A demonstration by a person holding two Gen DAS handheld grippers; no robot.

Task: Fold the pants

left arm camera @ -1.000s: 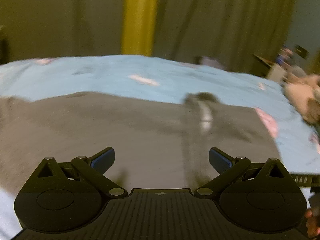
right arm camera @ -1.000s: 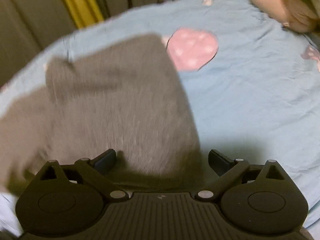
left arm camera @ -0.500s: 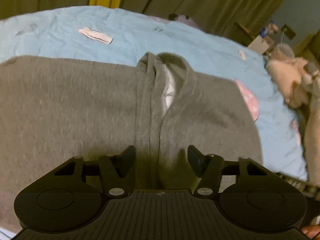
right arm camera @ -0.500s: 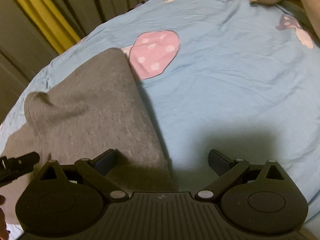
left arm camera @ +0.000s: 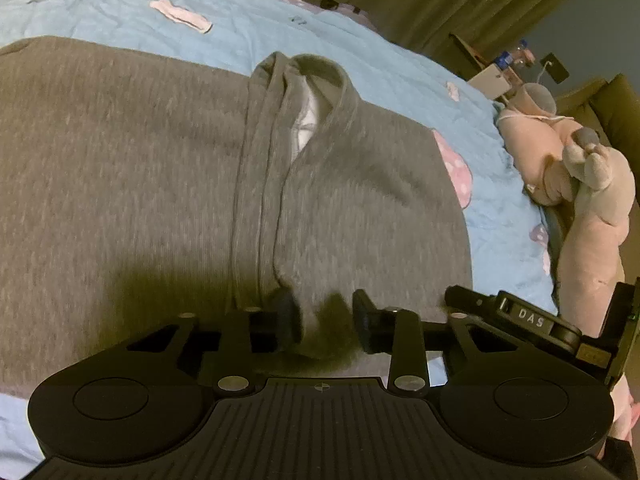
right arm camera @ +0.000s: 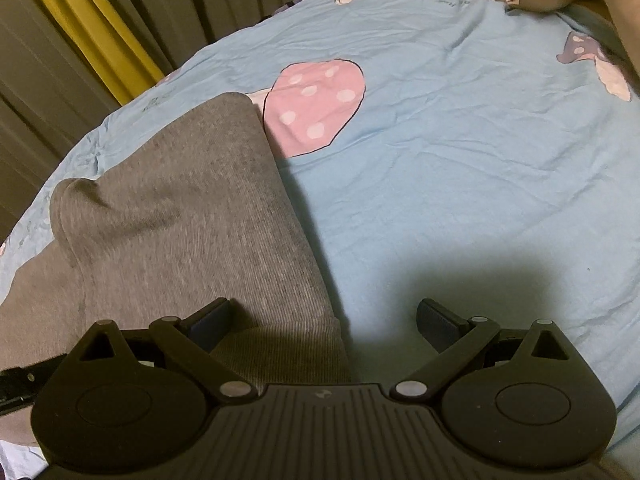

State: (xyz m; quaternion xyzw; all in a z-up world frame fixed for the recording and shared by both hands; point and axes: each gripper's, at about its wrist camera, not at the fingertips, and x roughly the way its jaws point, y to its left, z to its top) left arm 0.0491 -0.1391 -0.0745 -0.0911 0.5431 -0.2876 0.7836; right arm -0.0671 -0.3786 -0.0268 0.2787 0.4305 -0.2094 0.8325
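Grey pants (left arm camera: 128, 184) lie flat on a light blue bedsheet (left arm camera: 392, 76), with a raised fold ridge (left arm camera: 264, 168) showing a white inner label. My left gripper (left arm camera: 326, 322) is closing on a pinch of grey fabric at the near edge beside the ridge; the fingers touch the cloth with a gap left between them. In the right wrist view the pants (right arm camera: 192, 216) fill the left side. My right gripper (right arm camera: 324, 320) is open, its left finger over the pants' near right corner, its right finger over bare sheet.
A pink plush toy (left arm camera: 584, 184) lies at the right of the bed. The sheet carries a pink mushroom print (right arm camera: 316, 104) by the pants' far corner. Curtains (right arm camera: 80, 36) hang behind the bed. The other gripper's body (left arm camera: 528, 320) sits close at the right.
My left gripper moved down to the pants' near edge and narrowed from wide open onto the fabric beside the ridge. My right gripper shifted right off the pants and stayed open.
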